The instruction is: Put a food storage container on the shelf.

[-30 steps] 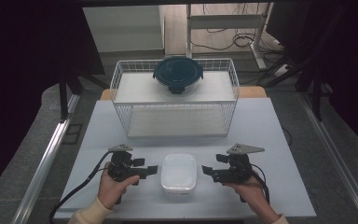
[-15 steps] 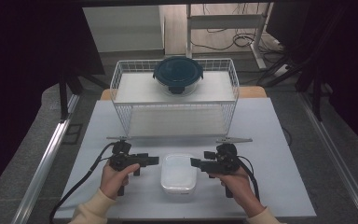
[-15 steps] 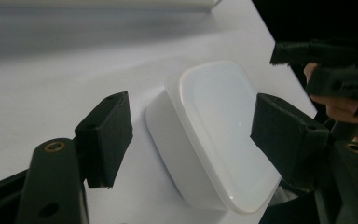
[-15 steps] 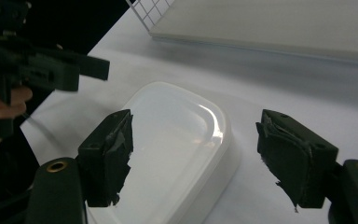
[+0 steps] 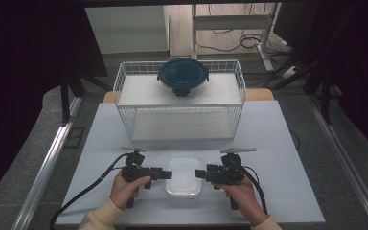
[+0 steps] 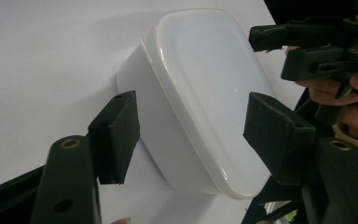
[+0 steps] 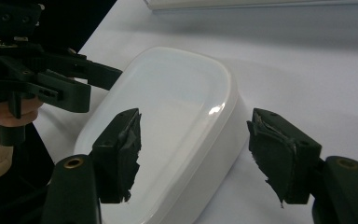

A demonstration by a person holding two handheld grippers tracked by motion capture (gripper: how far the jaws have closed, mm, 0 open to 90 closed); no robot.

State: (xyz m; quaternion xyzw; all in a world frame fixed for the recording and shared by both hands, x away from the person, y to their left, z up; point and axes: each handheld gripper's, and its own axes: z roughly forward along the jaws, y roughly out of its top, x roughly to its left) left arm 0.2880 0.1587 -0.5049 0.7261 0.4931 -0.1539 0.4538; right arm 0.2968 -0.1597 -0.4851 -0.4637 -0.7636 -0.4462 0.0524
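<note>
Flanking the white box [image 5: 184, 178], both grippers' jaws closing, seemingly untouched

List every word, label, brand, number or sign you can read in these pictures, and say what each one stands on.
None can be read: no view shows any writing.
White lidded container: plain lid and walls, no label or embossing visible.
Dark blue lidded bowl on the wire rack: no print that can be made out.
Left tongs and right tongs: plain black pads, only brass screw heads, no markings.
White table: blank.
</note>
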